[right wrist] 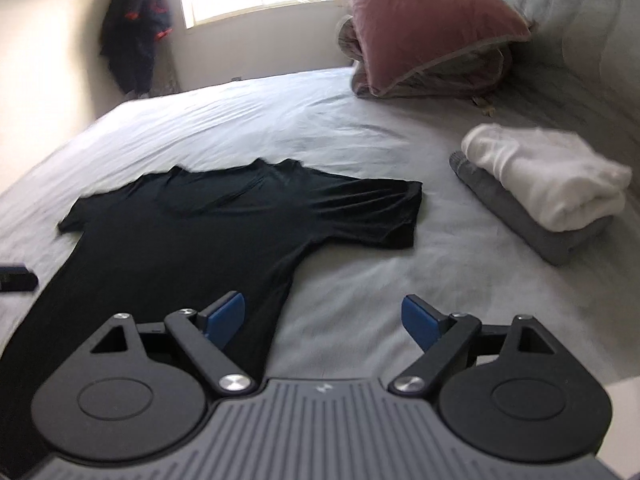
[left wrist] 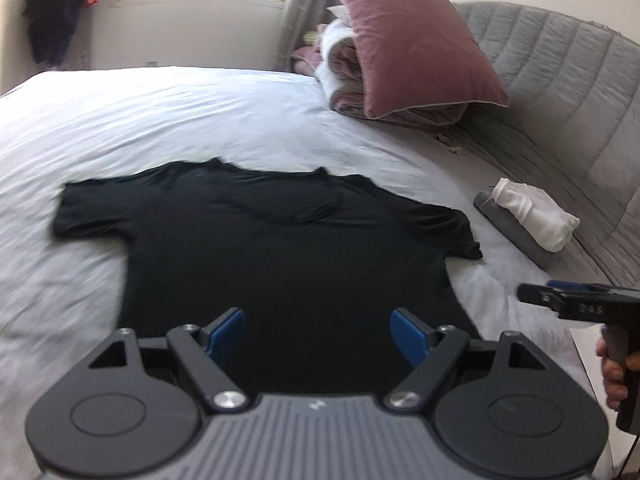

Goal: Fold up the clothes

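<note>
Meanwhile, both hand-held grippers, left (left wrist: 318, 330) and right (right wrist: 324, 318), gape empty over the flat black T-shirt (left wrist: 280, 248).

A T-shirt (left wrist: 280, 248) lies flat on the bed (left wrist: 160, 120), collar toward the far edge and hem toward the near side. The left tongs (left wrist: 316, 330) hang over its hem, and the right tongs (right wrist: 324, 320) hang over the shirt's right edge and the sheet beside it. To the right of the shirt, well apart, sits a stack of folded clothes (right wrist: 548, 196), and behind that a pillow (left wrist: 412, 40) lies on bundled bedding against the headboard (left wrist: 580, 100).
</note>
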`<state>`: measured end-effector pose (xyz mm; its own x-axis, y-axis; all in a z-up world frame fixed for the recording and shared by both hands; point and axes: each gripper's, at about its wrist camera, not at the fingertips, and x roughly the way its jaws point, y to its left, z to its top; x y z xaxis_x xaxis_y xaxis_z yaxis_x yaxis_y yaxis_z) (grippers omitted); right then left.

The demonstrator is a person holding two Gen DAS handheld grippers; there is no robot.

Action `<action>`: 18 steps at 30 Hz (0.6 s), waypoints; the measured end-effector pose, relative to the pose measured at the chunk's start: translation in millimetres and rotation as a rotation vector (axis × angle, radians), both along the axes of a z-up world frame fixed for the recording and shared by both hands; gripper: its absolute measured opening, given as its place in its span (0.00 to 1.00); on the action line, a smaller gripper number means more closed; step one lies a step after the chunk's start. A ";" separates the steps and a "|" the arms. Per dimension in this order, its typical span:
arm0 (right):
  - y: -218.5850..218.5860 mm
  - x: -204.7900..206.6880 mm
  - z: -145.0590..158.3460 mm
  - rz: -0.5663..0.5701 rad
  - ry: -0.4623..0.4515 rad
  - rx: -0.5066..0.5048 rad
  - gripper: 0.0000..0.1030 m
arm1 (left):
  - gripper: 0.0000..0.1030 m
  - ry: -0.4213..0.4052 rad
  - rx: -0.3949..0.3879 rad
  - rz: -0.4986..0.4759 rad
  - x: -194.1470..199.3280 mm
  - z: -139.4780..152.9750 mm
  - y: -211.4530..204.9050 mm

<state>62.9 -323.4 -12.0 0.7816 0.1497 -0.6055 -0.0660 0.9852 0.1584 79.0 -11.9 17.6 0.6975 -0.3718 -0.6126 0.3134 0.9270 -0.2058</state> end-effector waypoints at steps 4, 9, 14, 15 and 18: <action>-15.9 41.2 -14.5 -0.055 0.041 0.090 0.86 | 0.79 -0.007 0.000 -0.020 37.4 -9.8 -33.1; -42.0 85.5 -26.1 -0.177 0.042 0.185 0.79 | 0.78 -0.042 0.005 -0.051 78.6 -17.1 -68.4; -59.3 114.8 -38.4 -0.292 0.068 0.206 0.61 | 0.75 -0.048 0.002 -0.073 120.0 -22.1 -99.6; -60.8 115.4 -41.5 -0.304 0.069 0.210 0.58 | 0.71 -0.042 0.003 -0.085 128.3 -21.9 -106.9; -61.7 107.4 -50.2 -0.304 0.037 0.203 0.49 | 0.65 -0.017 0.000 -0.148 149.8 -17.4 -132.1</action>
